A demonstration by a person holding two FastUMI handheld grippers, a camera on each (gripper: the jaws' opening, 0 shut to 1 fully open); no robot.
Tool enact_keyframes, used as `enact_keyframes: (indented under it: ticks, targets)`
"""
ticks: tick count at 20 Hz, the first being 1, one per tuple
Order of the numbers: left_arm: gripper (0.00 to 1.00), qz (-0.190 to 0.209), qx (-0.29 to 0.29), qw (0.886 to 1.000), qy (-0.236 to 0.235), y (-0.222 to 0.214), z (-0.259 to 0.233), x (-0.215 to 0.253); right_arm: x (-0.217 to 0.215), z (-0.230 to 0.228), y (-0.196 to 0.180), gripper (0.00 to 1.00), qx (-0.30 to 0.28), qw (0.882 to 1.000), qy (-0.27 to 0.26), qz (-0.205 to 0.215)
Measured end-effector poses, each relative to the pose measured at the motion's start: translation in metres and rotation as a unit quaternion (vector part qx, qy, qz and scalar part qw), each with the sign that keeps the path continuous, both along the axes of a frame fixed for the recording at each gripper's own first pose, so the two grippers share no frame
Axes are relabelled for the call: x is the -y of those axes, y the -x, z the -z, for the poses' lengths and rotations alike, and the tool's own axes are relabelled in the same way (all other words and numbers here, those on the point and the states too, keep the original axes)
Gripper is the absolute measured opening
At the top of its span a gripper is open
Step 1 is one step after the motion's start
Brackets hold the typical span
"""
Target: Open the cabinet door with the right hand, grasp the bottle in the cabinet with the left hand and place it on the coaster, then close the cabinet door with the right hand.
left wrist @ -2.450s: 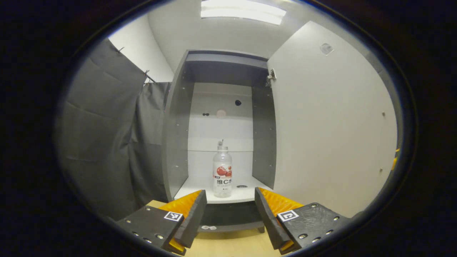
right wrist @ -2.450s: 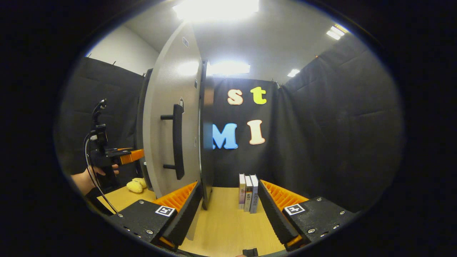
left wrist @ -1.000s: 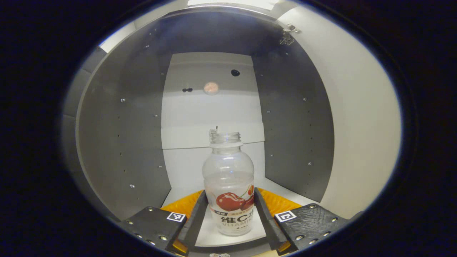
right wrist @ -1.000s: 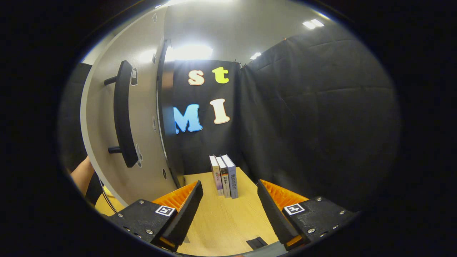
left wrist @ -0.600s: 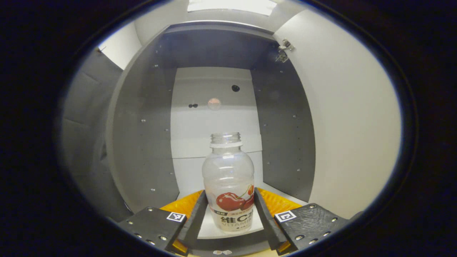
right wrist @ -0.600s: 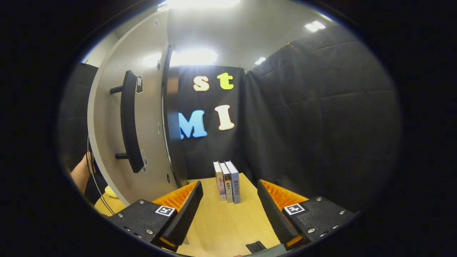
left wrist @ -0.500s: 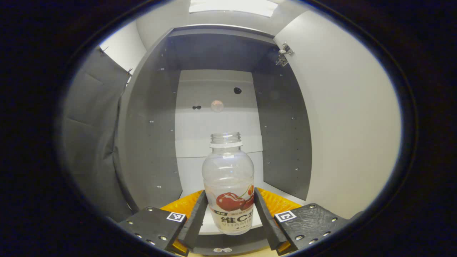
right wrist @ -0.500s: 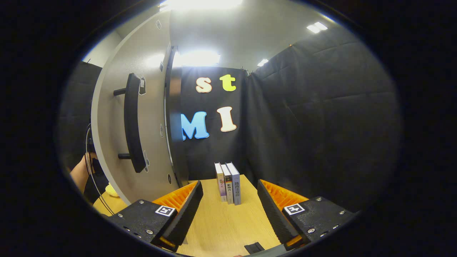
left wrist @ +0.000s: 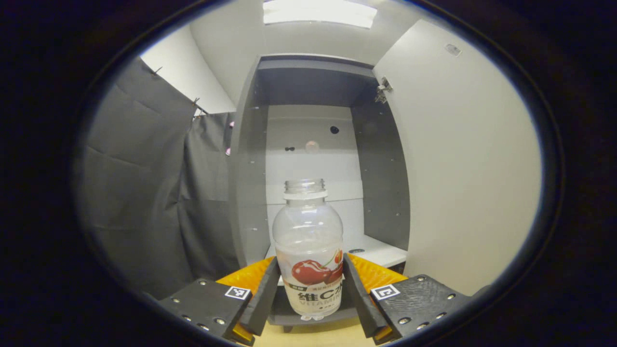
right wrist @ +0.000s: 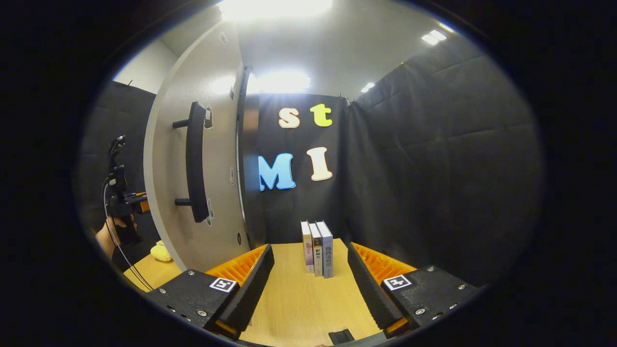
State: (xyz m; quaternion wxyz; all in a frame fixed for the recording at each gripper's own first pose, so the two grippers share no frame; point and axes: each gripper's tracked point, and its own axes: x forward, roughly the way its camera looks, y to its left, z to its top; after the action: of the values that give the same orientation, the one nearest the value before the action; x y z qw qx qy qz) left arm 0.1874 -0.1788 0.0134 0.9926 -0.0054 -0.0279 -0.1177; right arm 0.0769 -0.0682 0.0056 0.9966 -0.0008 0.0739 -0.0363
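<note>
Pinching bottle point(left wrist: 308, 250) at labelled lower body with left gripper point(left wrist: 308, 294), both fingers pressed on its sides, lifted in front of open cabinet point(left wrist: 308, 91). Likely light, thin-walled, crushable, slick; mid-label hold looks right. Clear plastic, capless, cherry label, seemingly empty. Right gripper point(right wrist: 308, 284) spread, holding nothing, over table point(right wrist: 299, 299).

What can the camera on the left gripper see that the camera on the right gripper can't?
Left gripper view: the left gripper shut on the clear plastic bottle with the cherry label, in front of the open grey cabinet. Right gripper view: the open right gripper, three upright books, the wooden table and the black bar handle. Both: the white cabinet door, swung open.
</note>
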Motion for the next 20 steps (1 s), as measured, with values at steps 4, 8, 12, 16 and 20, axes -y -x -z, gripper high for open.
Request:
enact_keyframes:
  ticks: [4,8,12,16,20]
  targets:
    - [0.8,-0.013,-0.011,1.0,0.01,0.031,0.022,-0.014,0.0,-0.001,0.005,0.95,0.008,1.0,-0.005,-0.008]
    - [0.79,-0.019,-0.012,1.0,0.019,0.06,0.041,-0.025,0.006,0.001,0.008,0.95,0.01,1.0,-0.01,-0.008]
    - [0.76,-0.031,-0.024,0.999,0.026,0.084,0.071,-0.037,0.009,0.003,0.006,0.95,0.015,1.0,-0.021,-0.004]
    - [0.8,-0.038,-0.04,0.998,0.036,0.106,0.101,-0.053,0.008,0.008,0.003,0.95,0.004,1.0,-0.02,-0.008]
    - [0.76,-0.042,-0.059,0.996,0.048,0.121,0.131,-0.062,0.009,0.007,0.002,0.95,0.007,1.0,-0.011,-0.01]
